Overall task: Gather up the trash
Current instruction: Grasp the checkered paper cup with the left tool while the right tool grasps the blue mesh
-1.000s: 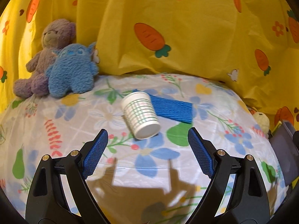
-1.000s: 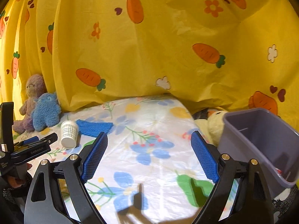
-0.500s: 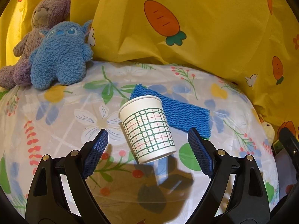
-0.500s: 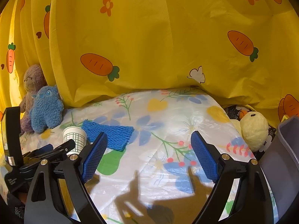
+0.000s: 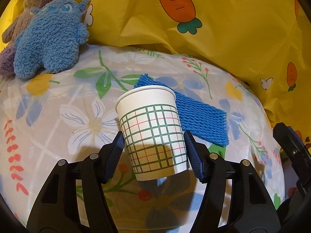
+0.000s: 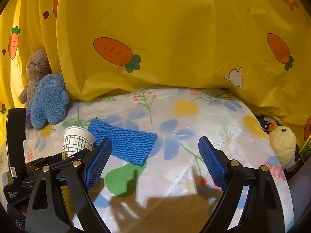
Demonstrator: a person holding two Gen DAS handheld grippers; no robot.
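Your tabletop [image 6: 194, 120] wears a glossy floral plastic cover, backed by a yellow carrot-print curtain [image 6: 175, 38]. Your left tool [image 5: 153, 151] has both pads against the checked paper cup [image 5: 153, 134], which appears lifted, though that's hard to confirm. The blue foam net [image 6: 124, 141] lies flat just behind it. Your right tool [image 6: 153, 163] hangs wide apart over bare cover. A blue plush [image 5: 48, 38] sits far-left; a yellow duck toy [image 6: 281, 141] sits off the right edge.

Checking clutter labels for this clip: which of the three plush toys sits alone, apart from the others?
The pale yellow plush duck at the table's right edge. The fuzzy blue plush monster and the purple-grey teddy bear lean together at the far left against the yellow carrot-print curtain.
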